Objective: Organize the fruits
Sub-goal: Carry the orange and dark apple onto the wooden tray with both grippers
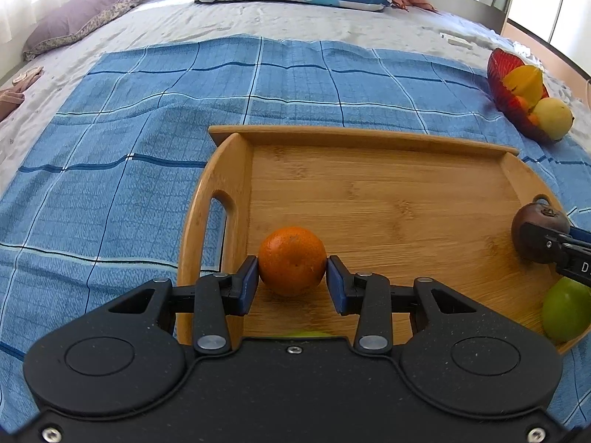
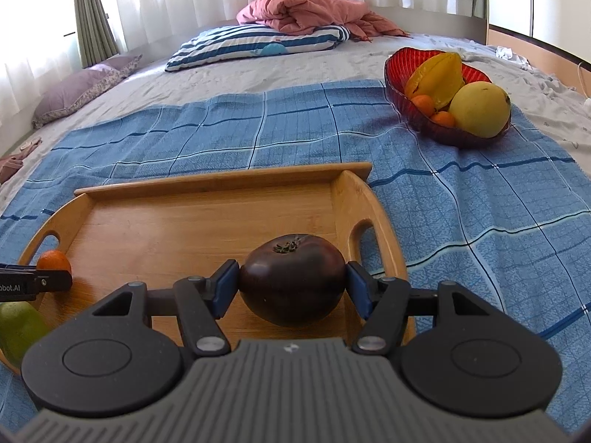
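Note:
A wooden tray (image 1: 369, 170) (image 2: 207, 221) lies on a blue checked cloth. My left gripper (image 1: 291, 280) is shut on a small orange (image 1: 291, 258) at the tray's left end, both blue pads pressed to its sides. In the right wrist view, my right gripper (image 2: 292, 288) is shut on a dark purple tomato (image 2: 293, 280) near the tray's right handle. Each view catches the other gripper's fruit: the dark purple tomato (image 1: 537, 221) and the small orange (image 2: 53, 260). A green fruit (image 1: 565, 310) (image 2: 18, 328) rests on the tray's near edge.
A red glass bowl (image 2: 402, 85) (image 1: 496, 85) at the cloth's far right holds a starfruit (image 2: 437, 74), a yellow mango (image 2: 480, 109) and small oranges. Pillows and a pink quilt (image 2: 310, 11) lie at the head of the bed. The blue cloth (image 1: 110, 184) spreads to the left of the tray.

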